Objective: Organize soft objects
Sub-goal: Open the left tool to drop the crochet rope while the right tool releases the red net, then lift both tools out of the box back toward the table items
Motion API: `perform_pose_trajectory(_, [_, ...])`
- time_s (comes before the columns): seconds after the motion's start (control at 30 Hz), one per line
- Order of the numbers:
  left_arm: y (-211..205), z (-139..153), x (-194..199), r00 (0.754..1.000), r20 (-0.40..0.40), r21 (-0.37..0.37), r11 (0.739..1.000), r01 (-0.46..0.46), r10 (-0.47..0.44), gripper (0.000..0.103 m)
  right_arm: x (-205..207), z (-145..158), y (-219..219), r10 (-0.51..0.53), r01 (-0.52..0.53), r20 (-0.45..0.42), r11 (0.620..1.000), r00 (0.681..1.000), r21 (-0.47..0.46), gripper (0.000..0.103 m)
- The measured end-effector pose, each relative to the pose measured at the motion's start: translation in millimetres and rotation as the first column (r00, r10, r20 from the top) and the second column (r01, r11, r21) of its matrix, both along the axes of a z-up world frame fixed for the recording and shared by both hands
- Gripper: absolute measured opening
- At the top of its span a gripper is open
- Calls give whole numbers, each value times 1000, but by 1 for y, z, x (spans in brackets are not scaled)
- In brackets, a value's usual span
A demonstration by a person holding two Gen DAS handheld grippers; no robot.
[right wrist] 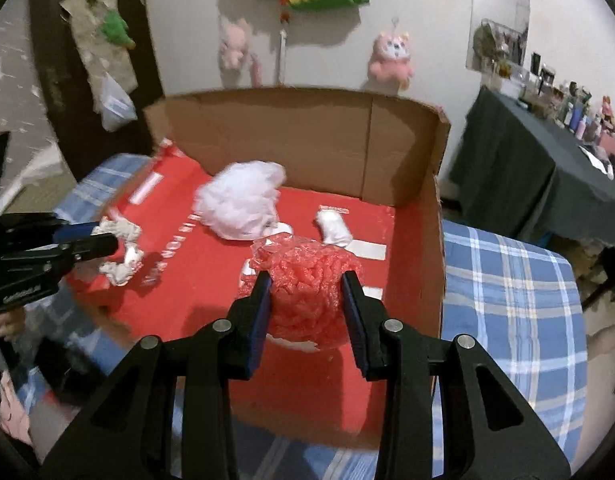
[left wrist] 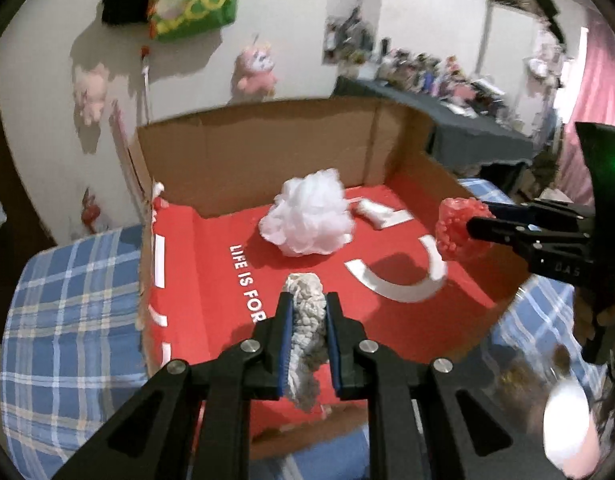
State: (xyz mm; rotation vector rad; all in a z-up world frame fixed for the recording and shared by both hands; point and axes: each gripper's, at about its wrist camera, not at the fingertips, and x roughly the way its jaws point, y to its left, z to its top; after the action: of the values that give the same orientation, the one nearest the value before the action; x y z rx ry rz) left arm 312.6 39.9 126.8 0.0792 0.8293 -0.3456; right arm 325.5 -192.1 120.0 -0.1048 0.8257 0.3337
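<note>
Open cardboard box [left wrist: 267, 152]: plain brown walls, red floor with white lettering and white stripes.
Fluffy mesh pouf [left wrist: 311, 216]: white.
Knobbly chenille cloth [left wrist: 307, 320]: grey-white.
Nubby chenille ball [right wrist: 307, 292]: coral red.
Checked cloth under the box [left wrist: 67, 320]: blue plaid with white and tan lines.
Tongs: black, with blue pads [right wrist: 255, 320].
</note>
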Motion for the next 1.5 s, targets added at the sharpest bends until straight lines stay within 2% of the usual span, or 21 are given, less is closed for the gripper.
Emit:
perform_pose_trajectory(0.13, [-5,-16,36,995,-86,36,998,-56,59,17,39,-17,11,-44,36,-69,994,997,-107,34])
perform_pose_trajectory(0.23, [-8,-25,53,991,-104,85,993,-80,89,17,57,-28,15,-64,45,-107,984,992,-170,35])
perform_pose_trajectory(0.3, [-9,-31,62,988,-118,114,989,-88,102,17,66,-36,14,-81,55,-137,981,987,-185,35])
perform_pose_trajectory(0.4, [-7,-36,70,982,-147,106,988,-108,123,18,73,-42,13,-97,67,-139,976,985,-207,37])
perform_pose_trajectory(0.73, [-7,-45,80,976,-162,157,980,-120,146,19,76,-45,19,-95,62,-129,969,987,-238,46])
perform_pose_trajectory(0.83, [-8,-47,81,977,-157,169,978,-118,145,23,79,-46,18,-97,63,-133,969,986,-238,52])
perform_pose_trajectory(0.9, [-9,-48,80,976,-160,175,977,-120,148,28,80,-46,17,-100,66,-136,969,986,-237,53])
perform_pose_trajectory(0.97, [-10,-46,79,977,-155,166,978,-123,149,45,79,-45,16,-97,64,-127,969,987,-240,58])
perform_pose_trajectory(1.13, [-3,-37,77,981,-125,145,981,-132,150,62,76,-39,18,-95,67,-103,967,990,-246,63])
perform_pose_trajectory(1.23, [-3,-31,71,983,-104,140,981,-135,150,68,75,-34,19,-93,67,-95,967,991,-245,70])
perform_pose_trajectory(1.33, [-5,-25,63,985,-86,144,981,-134,147,71,70,-28,19,-95,72,-79,966,992,-249,70])
perform_pose_trajectory(1.5, [-3,-6,38,990,-40,111,985,-133,138,82,50,-8,12,-99,86,-53,975,994,-203,72])
